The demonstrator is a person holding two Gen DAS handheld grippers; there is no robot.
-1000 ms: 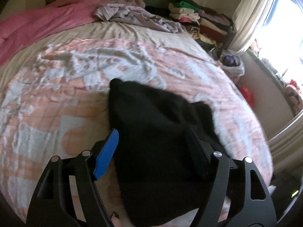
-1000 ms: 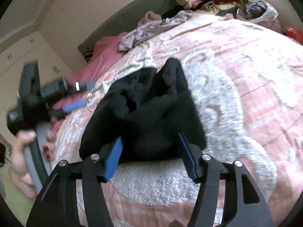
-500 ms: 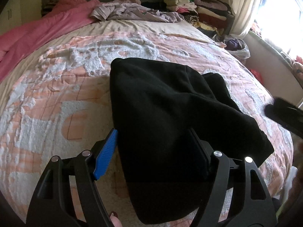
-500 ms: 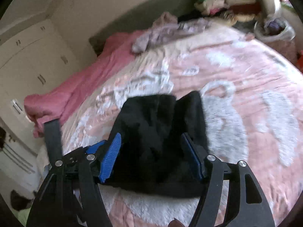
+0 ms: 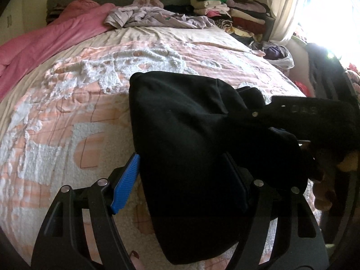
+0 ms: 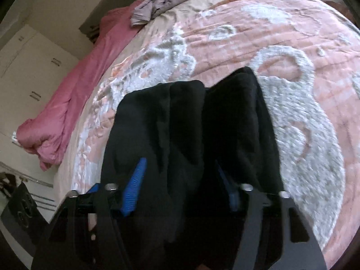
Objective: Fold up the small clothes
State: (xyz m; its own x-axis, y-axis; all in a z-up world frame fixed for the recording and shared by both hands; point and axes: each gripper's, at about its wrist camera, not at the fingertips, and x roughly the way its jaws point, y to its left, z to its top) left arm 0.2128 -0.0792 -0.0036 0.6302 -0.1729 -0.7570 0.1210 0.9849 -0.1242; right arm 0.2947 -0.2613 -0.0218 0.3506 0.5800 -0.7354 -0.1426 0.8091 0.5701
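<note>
A small black garment (image 5: 191,139) lies bunched on the pink and white bedspread (image 5: 67,117). My left gripper (image 5: 180,180) is open, its blue pad at the garment's left edge and the other finger over the cloth. My right gripper (image 6: 182,184) is open and low over the same black garment (image 6: 186,123), whose near end lies between its fingers. The right gripper also shows in the left wrist view (image 5: 303,117), coming in from the right onto the cloth.
A pink duvet (image 5: 45,38) lies at the bed's far left. A crumpled lilac garment (image 5: 157,15) sits at the head. A stack of folded clothes (image 5: 236,15) stands at the far right by the curtain. White wardrobe doors (image 6: 27,67) are on the left.
My right gripper has come down close onto the black garment, which now fills the space between its fingers. The left gripper stays open at the garment's left edge.
</note>
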